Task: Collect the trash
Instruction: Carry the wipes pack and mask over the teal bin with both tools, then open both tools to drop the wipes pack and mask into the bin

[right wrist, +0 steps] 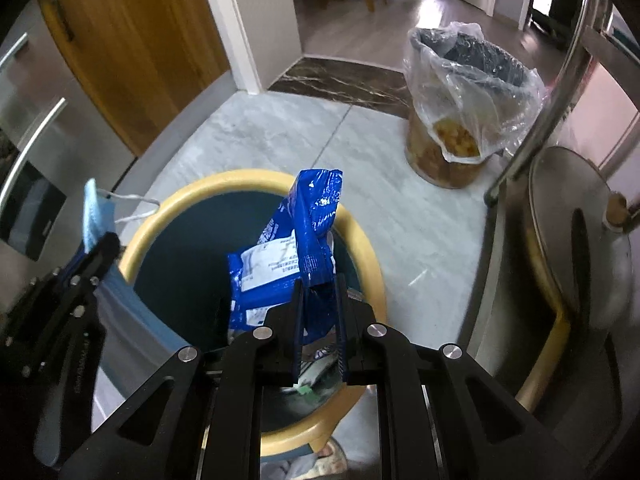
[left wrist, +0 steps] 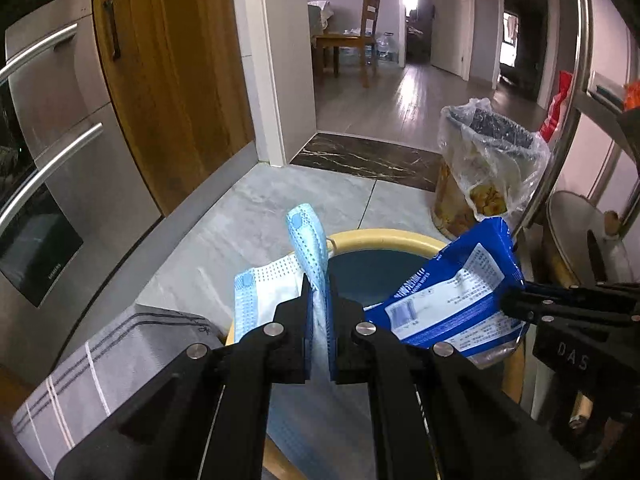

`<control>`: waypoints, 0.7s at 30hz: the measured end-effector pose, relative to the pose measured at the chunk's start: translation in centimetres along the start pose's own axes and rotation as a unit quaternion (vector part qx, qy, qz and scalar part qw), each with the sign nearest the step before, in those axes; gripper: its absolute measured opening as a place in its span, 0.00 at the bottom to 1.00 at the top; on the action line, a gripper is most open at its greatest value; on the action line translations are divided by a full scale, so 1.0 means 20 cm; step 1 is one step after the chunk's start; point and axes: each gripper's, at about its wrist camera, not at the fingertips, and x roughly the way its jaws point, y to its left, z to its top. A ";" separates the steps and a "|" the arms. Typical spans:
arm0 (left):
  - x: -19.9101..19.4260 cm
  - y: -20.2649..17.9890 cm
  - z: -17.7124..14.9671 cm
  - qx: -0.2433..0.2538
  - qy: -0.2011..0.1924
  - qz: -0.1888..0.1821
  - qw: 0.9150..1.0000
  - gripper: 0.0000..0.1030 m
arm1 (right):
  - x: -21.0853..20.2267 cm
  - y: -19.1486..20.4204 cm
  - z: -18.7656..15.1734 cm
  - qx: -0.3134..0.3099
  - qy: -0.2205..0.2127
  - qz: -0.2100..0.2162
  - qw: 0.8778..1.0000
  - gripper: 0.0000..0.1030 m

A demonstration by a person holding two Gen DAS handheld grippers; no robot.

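Note:
My left gripper (left wrist: 319,312) is shut on a light blue face mask (left wrist: 306,240), held over the near left rim of a round bin with a yellow rim (left wrist: 384,236) and dark blue inside. In the right wrist view the left gripper (right wrist: 105,245) and mask (right wrist: 93,216) show at the left of the bin (right wrist: 248,178). My right gripper (right wrist: 319,296) is shut on a blue and white snack wrapper (right wrist: 308,236), held above the bin's opening. The wrapper (left wrist: 452,292) and right gripper (left wrist: 510,304) also show in the left wrist view.
A second bin lined with a clear plastic bag (right wrist: 464,92) stands on the grey tile floor (right wrist: 280,136) beyond. Steel oven drawers (left wrist: 60,128) and a wooden cupboard (left wrist: 172,72) are at left. A metal lid (right wrist: 576,232) and rack are at right. A checked cloth (left wrist: 100,368) lies near left.

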 end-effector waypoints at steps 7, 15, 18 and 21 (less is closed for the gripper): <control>0.03 0.01 -0.02 -0.014 0.016 -0.016 1.000 0.05 | 0.04 0.00 -0.01 -0.011 0.014 -0.010 1.000 0.17; 0.02 0.06 -0.03 -0.033 0.011 -0.040 0.999 0.47 | 0.04 0.02 -0.01 -0.016 0.014 0.010 1.000 0.26; -0.06 0.09 -0.04 -0.035 0.000 -0.038 0.999 0.55 | 0.01 0.04 0.00 -0.024 0.003 0.014 1.000 0.43; -0.15 0.13 -0.08 -0.030 -0.003 -0.031 0.999 0.62 | -0.01 0.06 -0.01 -0.025 0.000 0.031 0.999 0.55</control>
